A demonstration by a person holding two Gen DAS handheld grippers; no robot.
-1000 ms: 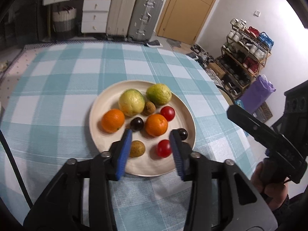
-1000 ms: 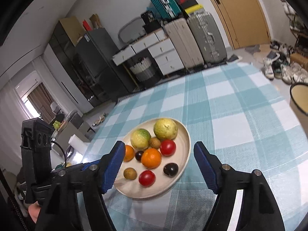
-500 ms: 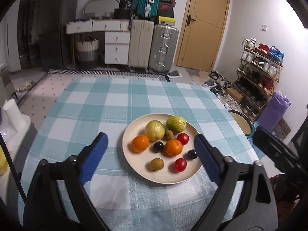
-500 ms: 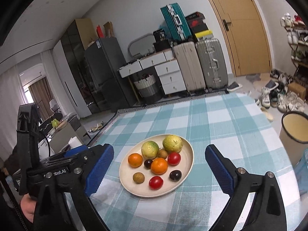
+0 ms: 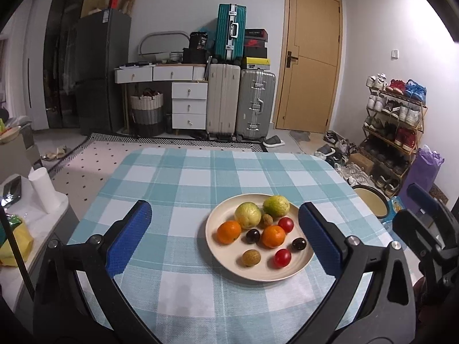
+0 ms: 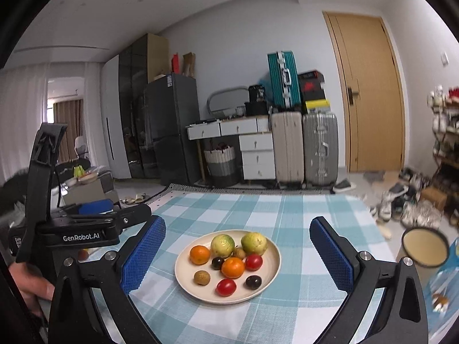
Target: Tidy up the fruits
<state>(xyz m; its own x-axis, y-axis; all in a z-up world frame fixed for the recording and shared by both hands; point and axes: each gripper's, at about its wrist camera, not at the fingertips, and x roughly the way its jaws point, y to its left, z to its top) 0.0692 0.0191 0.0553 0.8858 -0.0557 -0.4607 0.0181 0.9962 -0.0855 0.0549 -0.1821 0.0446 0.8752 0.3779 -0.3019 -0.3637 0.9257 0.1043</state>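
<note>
A cream plate [image 5: 258,272] sits on the teal checked tablecloth [image 5: 178,189]. It holds two green-yellow guavas [image 5: 248,215], two oranges [image 5: 228,231], two red tomatoes [image 5: 282,258], two dark plums [image 5: 299,243] and small brown fruits [image 5: 251,258]. My left gripper [image 5: 223,212] hangs above the cloth on the near side of the plate. Its jaws are opening and hold nothing. My right gripper [image 6: 237,223] is also back from the plate [image 6: 183,275], with its jaws opening around nothing. The oranges [image 6: 233,267] and guavas [image 6: 222,245] show between its blue pads [image 6: 140,255].
A round cream bin [image 5: 370,203] stands on the floor off the table's right edge. A white side stand with a paper roll [image 5: 43,189] is at the left. Suitcases [image 5: 255,103], drawers and a shoe rack [image 5: 393,126] line the far walls.
Both grippers have drawn back and risen from the plate, tilting up so more of the room shows. Their jaws have spread wide. The fruits lie where they were.
</note>
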